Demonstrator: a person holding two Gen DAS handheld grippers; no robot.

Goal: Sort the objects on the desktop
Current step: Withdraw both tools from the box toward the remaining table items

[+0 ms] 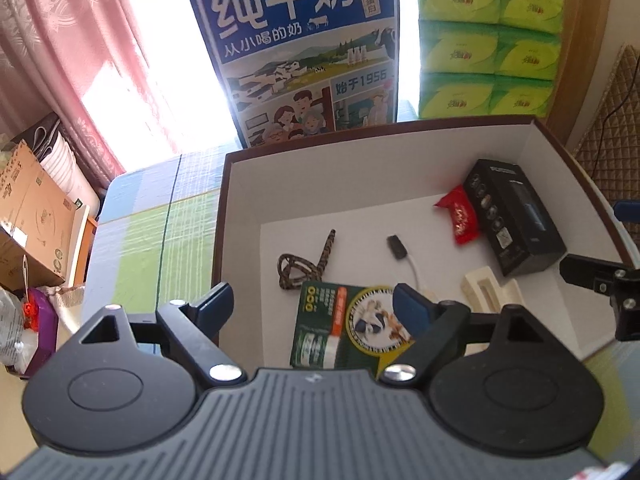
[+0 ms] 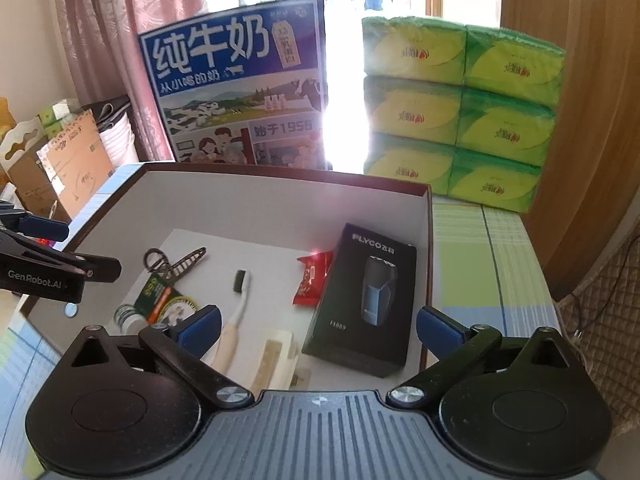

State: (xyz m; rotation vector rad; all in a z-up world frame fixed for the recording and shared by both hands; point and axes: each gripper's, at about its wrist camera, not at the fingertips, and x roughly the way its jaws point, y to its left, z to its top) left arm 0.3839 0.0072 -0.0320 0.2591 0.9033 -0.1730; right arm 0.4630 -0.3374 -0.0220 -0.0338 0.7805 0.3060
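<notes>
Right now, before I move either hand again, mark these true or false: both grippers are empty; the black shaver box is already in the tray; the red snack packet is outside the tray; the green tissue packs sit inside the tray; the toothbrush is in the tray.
1. Both grippers are empty: true. The left gripper and right gripper stand open with nothing between the fingers.
2. The black shaver box is in the tray: true.
3. The red snack packet is outside the tray: false. It lies inside, beside the shaver box.
4. The green tissue packs sit inside the tray: false. They are stacked behind it.
5. The toothbrush is in the tray: true.
</notes>
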